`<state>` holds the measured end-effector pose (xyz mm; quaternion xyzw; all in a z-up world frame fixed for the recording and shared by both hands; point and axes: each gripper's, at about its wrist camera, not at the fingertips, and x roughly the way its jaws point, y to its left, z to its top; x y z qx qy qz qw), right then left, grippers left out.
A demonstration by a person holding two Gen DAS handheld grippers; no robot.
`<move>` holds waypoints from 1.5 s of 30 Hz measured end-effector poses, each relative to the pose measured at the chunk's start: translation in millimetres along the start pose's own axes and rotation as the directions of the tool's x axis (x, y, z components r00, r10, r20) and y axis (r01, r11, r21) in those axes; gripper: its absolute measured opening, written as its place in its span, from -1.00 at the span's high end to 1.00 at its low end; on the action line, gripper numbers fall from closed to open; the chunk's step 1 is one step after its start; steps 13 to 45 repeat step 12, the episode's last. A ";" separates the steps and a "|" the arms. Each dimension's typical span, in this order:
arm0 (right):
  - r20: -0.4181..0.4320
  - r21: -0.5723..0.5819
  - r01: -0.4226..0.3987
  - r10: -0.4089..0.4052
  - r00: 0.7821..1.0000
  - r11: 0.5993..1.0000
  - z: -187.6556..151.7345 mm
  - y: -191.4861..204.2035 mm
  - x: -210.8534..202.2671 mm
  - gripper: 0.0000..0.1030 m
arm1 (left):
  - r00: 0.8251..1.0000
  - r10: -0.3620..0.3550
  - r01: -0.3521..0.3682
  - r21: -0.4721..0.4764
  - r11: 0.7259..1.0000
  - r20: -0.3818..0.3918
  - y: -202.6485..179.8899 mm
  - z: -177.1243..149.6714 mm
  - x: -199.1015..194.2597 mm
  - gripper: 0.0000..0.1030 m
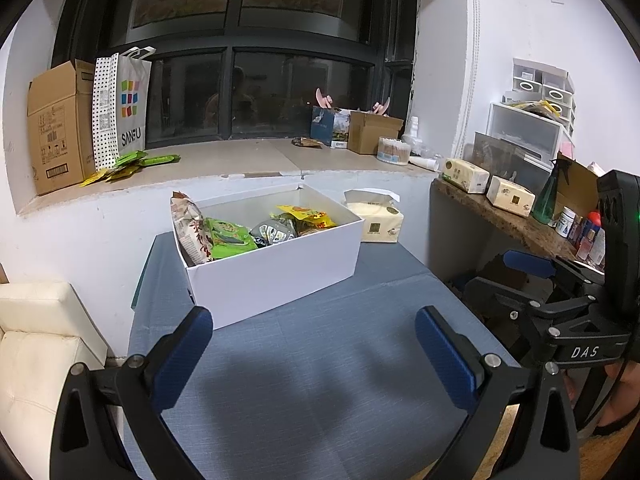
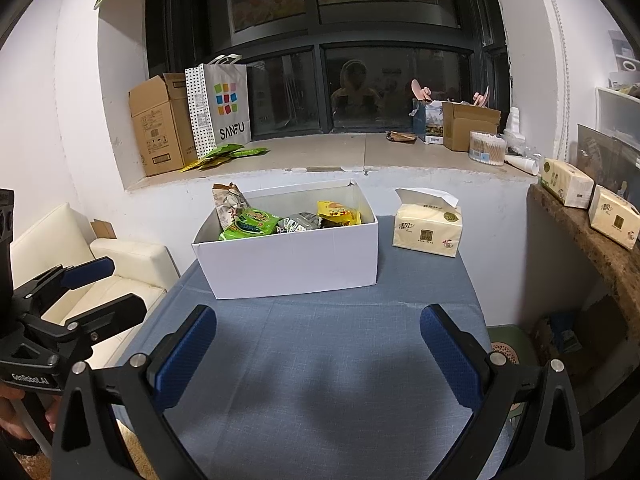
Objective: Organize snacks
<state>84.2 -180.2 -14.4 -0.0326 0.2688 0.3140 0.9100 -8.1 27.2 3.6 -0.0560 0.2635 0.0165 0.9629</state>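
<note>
A white box [image 1: 272, 276] [image 2: 296, 260] stands at the far side of a table under a blue-grey cloth [image 1: 320, 380]. Inside it lie a brown packet [image 1: 188, 224], a green packet [image 2: 252, 222], a grey packet [image 2: 298, 222] and a yellow packet [image 2: 338, 212]. My left gripper [image 1: 314, 320] hangs open over the bare cloth, short of the box, with nothing between its blue pads. My right gripper [image 2: 319, 316] is likewise open and empty in front of the box. Each gripper also shows at the edge of the other's view, held by a hand.
A tissue pack [image 2: 428, 230] sits right of the box. The windowsill behind holds a cardboard box [image 2: 160, 124], a SANFU bag [image 2: 224, 104] and loose green packets [image 1: 132, 164]. A cream sofa [image 1: 36, 340] is on the left, and a wooden shelf [image 1: 504, 216] with bottles on the right.
</note>
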 end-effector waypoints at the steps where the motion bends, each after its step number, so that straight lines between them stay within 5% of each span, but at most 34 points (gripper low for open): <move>1: 0.000 0.000 0.000 0.000 1.000 1.000 -0.1 0.0 0.1 -1.00 | 1.000 0.000 0.000 0.001 1.000 0.001 0.3 -0.3 0.1 -1.00; 45: -0.005 0.009 -0.004 0.004 1.000 1.000 -2.2 0.2 1.7 -1.00 | 1.000 -0.020 0.020 -0.004 1.000 0.011 2.8 -1.2 -2.9 -0.99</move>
